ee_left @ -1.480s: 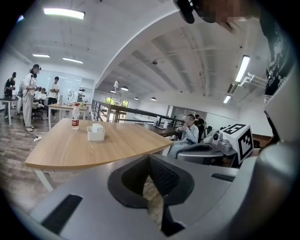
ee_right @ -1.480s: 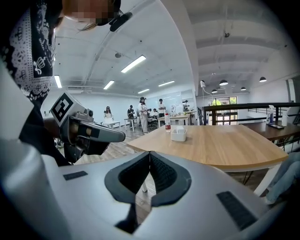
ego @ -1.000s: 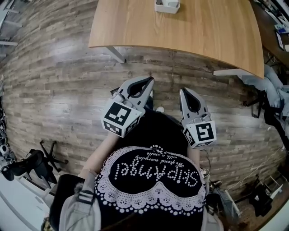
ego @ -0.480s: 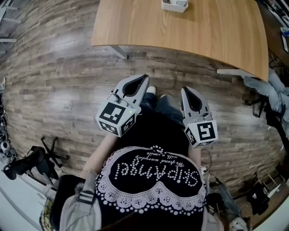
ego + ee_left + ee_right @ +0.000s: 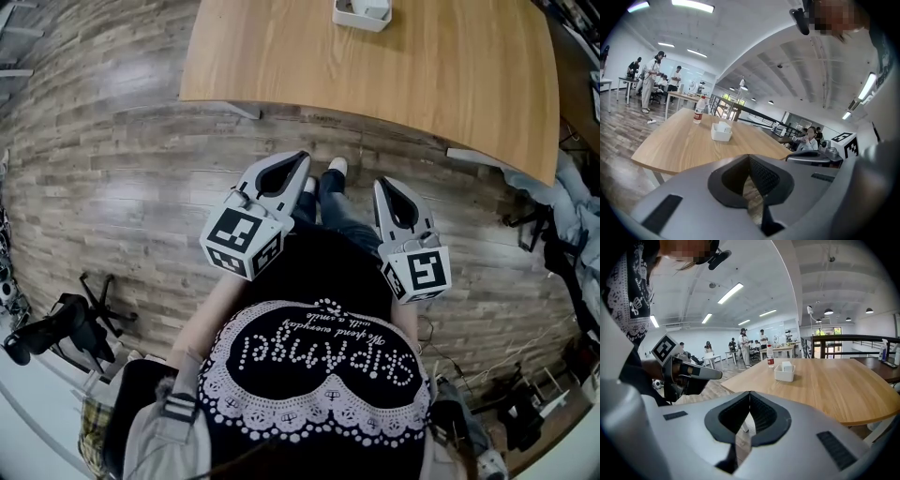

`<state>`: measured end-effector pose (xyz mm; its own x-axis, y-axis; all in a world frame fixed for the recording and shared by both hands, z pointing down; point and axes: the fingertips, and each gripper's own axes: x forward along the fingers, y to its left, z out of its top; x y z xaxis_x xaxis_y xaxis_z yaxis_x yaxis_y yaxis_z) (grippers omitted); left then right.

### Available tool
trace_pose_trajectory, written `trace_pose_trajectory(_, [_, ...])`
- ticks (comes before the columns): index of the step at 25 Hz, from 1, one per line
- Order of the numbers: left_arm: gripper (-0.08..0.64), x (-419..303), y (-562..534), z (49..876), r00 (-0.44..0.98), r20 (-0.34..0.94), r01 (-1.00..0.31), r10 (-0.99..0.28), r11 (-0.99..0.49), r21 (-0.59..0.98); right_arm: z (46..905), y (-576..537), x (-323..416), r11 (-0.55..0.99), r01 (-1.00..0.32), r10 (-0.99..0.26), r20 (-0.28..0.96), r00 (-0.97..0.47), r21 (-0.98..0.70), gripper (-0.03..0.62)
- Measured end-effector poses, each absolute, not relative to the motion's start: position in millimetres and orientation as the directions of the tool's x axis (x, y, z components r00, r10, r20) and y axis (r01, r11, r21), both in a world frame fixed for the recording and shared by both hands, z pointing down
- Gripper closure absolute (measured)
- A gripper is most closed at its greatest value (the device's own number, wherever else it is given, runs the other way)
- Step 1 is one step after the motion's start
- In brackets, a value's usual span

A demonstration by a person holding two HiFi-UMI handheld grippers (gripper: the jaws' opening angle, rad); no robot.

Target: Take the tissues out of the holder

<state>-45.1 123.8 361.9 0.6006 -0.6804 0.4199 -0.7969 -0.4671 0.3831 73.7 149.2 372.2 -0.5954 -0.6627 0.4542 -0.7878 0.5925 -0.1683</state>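
Observation:
A white tissue holder [image 5: 360, 14] stands on the far side of the wooden table [image 5: 394, 66], with white tissues [image 5: 786, 365] sticking up out of it. In the left gripper view the holder [image 5: 721, 132] stands mid-table, well ahead of the jaws. My left gripper [image 5: 302, 158] and right gripper [image 5: 382, 185] hang side by side over the floor in front of my body, short of the table's near edge. Both are shut with nothing between their fingers. Each gripper view shows the other one beside it: the right gripper [image 5: 820, 157] and the left gripper [image 5: 689, 373].
A plastic water bottle [image 5: 770, 356] with a red label stands beyond the holder. The table's legs [image 5: 246, 111] reach down at its near corners. Chairs and bags [image 5: 56, 328] lie on the wood floor behind me. Several people stand at far desks [image 5: 649, 82].
Both grippers stay shut and low. The left gripper has shifted slightly left, and my legs and shoes now show between the grippers as I step toward the table.

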Motion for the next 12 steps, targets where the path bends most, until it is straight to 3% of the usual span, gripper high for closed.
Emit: trace_pose_trajectory(12, [0.554,6,73,364,0.562,0.435,-0.826,-0.703,-0.458,0.327,376,85,124,0.610,-0.765,-0.647,0.428,-0.631,-0.205,0.583])
